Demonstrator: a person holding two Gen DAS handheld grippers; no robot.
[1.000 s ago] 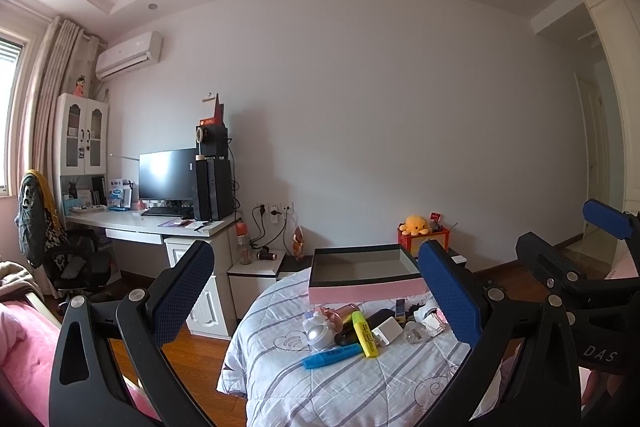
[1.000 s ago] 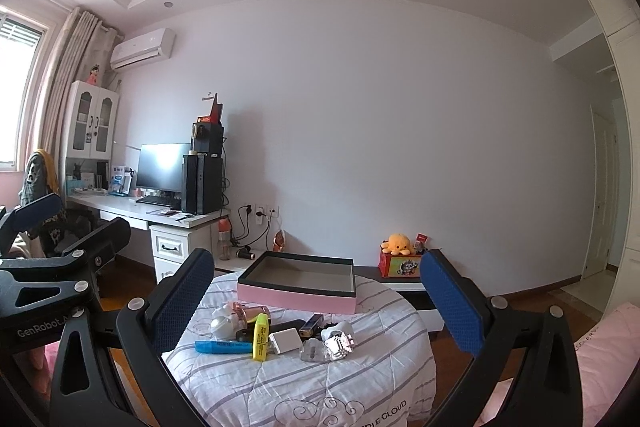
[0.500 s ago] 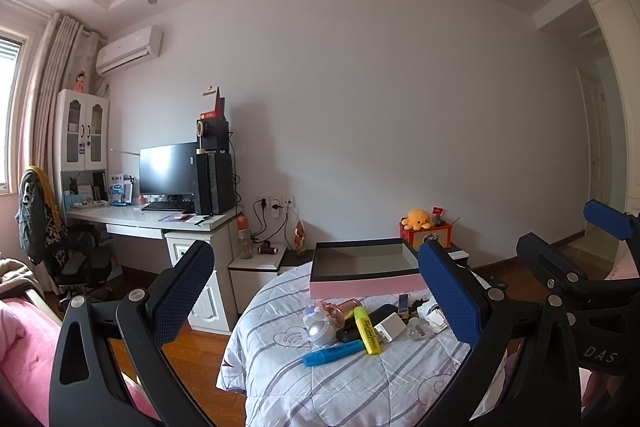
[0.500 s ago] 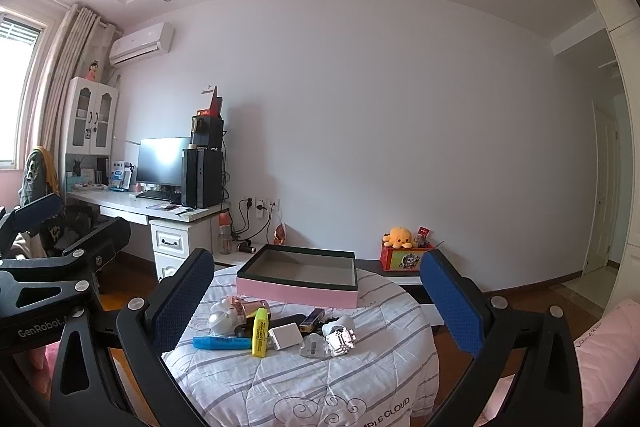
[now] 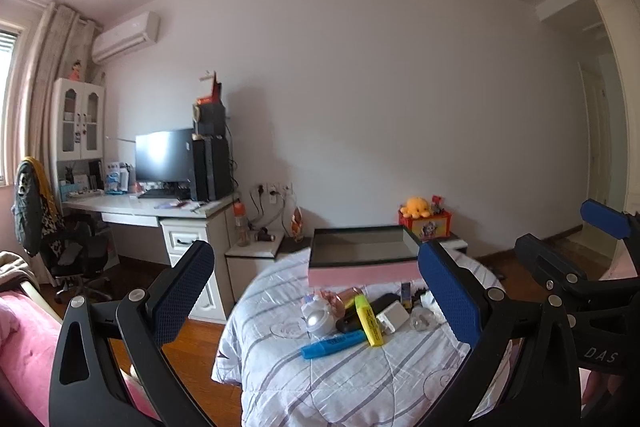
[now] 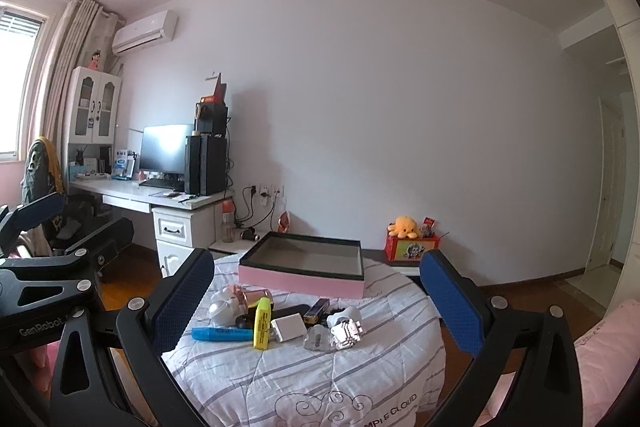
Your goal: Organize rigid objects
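A round table under a striped white quilt [image 6: 320, 379] [image 5: 340, 379] carries a pile of small items: a yellow highlighter [image 6: 262, 323] [image 5: 369, 321], a blue marker [image 6: 222, 334] [image 5: 334, 343], a white charger block [image 6: 288, 327] [image 5: 393, 317], a white round toy [image 6: 222, 309] [image 5: 318, 319] and a silver clip piece [image 6: 346, 333]. Behind them sits a shallow pink box [image 6: 304, 269] [image 5: 360, 259] with a dark rim, nothing in it. My left gripper [image 5: 316, 299] and right gripper [image 6: 316, 301] both hover open, short of the table, holding nothing.
A white desk [image 5: 152, 207] with monitor and black tower stands at left, an office chair [image 5: 76, 255] beside it. A red toy box with an orange plush [image 6: 404, 227] sits by the wall. Pink bedding [image 6: 600, 355] lies at right; wood floor surrounds the table.
Both views have tilted downward slightly and the table with its pile sits a little nearer. Both grippers stay open.
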